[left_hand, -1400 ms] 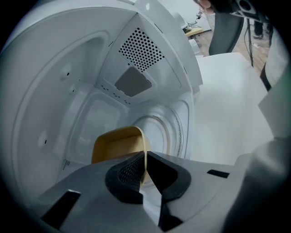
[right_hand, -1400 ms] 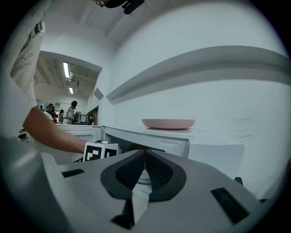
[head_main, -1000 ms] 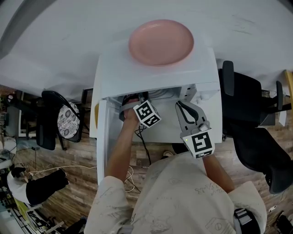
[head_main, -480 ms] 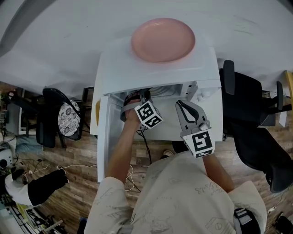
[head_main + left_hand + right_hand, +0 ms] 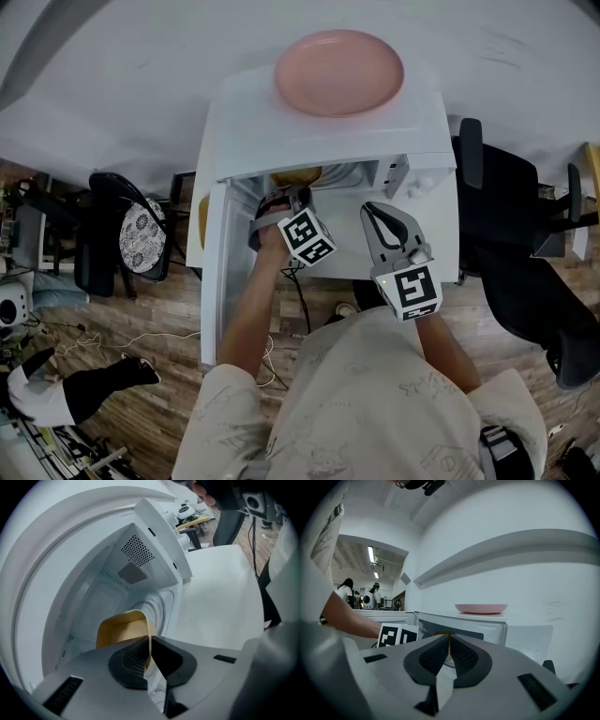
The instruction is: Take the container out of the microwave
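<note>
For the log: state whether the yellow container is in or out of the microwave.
Not fully out: yellow plastic container at white microwave's open mouth, rim pinched by left hand-held gripper.

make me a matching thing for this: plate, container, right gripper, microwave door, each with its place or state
Things:
1. plate
2. container
3. right gripper
4. microwave door

Places or states:
a. shut, nothing in it
b. swung open
c. on top of the microwave
d. rim pinched by the left gripper

Pairs: 1-c, 2-d, 3-a, 4-b
</note>
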Available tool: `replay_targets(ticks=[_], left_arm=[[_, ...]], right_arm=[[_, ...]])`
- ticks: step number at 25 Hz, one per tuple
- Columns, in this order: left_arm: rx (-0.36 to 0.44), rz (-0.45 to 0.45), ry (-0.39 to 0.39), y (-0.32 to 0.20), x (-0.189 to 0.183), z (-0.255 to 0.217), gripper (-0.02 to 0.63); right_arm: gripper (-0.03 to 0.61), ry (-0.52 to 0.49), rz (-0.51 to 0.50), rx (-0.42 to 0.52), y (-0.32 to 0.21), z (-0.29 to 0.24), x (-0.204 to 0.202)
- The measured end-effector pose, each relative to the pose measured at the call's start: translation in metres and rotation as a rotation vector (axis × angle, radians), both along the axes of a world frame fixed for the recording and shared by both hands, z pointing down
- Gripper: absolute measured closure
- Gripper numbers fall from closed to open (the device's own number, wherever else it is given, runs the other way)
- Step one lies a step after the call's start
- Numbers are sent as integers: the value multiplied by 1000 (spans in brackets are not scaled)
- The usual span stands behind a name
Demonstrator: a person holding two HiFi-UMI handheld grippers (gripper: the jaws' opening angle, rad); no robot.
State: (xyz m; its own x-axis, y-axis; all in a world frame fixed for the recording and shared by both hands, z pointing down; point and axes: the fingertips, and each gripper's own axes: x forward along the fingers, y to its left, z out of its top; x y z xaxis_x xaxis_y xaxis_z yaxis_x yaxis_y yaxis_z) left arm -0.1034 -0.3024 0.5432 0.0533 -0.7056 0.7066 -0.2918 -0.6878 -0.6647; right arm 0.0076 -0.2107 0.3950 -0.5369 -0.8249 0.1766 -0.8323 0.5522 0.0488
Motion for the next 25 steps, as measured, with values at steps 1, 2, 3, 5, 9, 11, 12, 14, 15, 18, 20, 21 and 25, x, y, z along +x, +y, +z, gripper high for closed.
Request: replay_targets(ticks=[1, 2, 3, 5, 9, 11, 12, 14, 15, 18, 20, 21, 25], left_arm=[[-1, 2, 0, 3, 0, 0, 592], [-4, 5, 1, 5, 0, 0, 592], [-7, 7, 1, 8, 0, 0, 592], [-10, 11, 5, 13, 1, -2, 592], [-3, 15, 15, 24, 3, -11, 592], [-8, 16, 14, 29, 3, -11, 592], [-12, 17, 13, 32, 2, -10, 592], [-23, 17, 15, 39, 2, -9, 592], [-27, 17, 16, 42, 2, -8, 592], [-32, 17, 17, 51, 0, -7, 592], [-35, 17, 17, 57, -1, -6, 592], [-38, 17, 20, 60, -1, -5, 592], [-52, 20, 28, 73, 1, -2, 592]], right_arm=[[551, -1, -1, 1, 1, -1, -1], [551, -2, -2, 3, 2, -2, -2], [552, -2, -4, 4, 3, -3, -3], [552, -1, -5, 6, 5, -4, -4], [552, 7, -5, 7, 12, -2, -4], [552, 15, -2, 4, 15, 0, -4], [552, 20, -2, 0, 17, 2, -4], [551, 20, -7, -1, 20, 2, -6], [551, 18, -9, 1, 22, 1, -7], [551, 17, -10, 1, 27, 0, -9], [551, 23, -12, 2, 31, 1, -10], [552, 25, -13, 5, 33, 1, -11], [552, 25, -11, 16, 41, -1, -10]])
